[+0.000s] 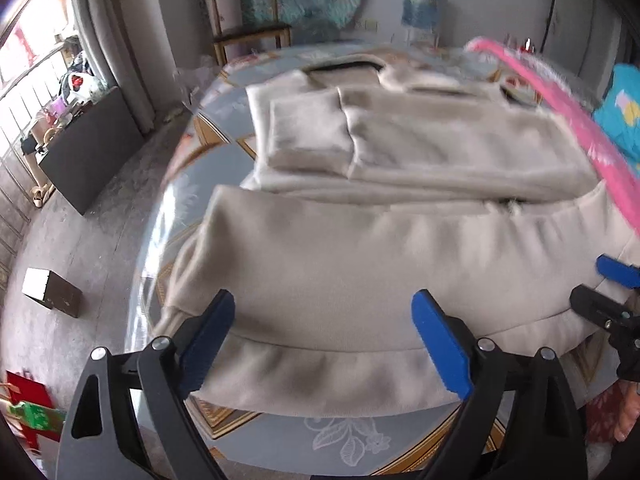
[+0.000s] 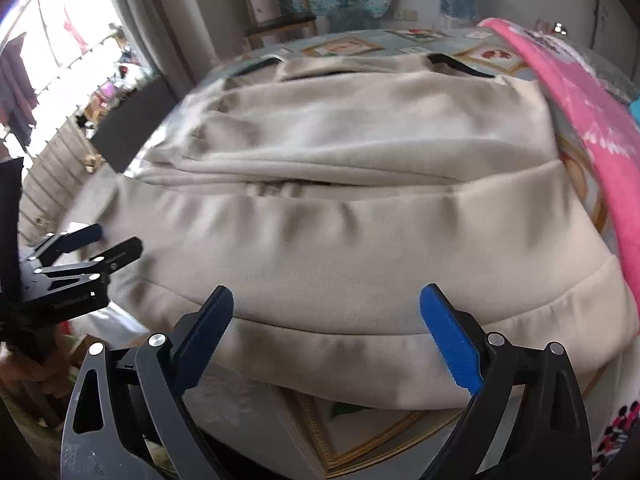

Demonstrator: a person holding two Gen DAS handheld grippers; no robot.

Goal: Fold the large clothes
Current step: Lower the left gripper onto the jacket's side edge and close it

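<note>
A large beige sweatshirt (image 1: 360,264) (image 2: 340,240) lies flat on the table, its sleeves folded across the body and its ribbed hem (image 1: 320,376) (image 2: 340,356) toward me. My left gripper (image 1: 324,298) stands open over the hem's left part, the cloth lying between its blue pads without being pinched. My right gripper (image 2: 327,292) is open in the same way over the hem's right part. Each gripper shows at the edge of the other's view: the right gripper (image 1: 608,288) and the left gripper (image 2: 104,240).
The table (image 1: 340,440) wears a patterned cloth under a clear cover. A pink cloth (image 1: 592,128) (image 2: 600,120) lies along the sweatshirt's right side, next to a blue cloth (image 1: 624,116). A wooden chair (image 1: 248,28), a dark panel (image 1: 88,152) and a small box (image 1: 52,292) stand on the floor to the left.
</note>
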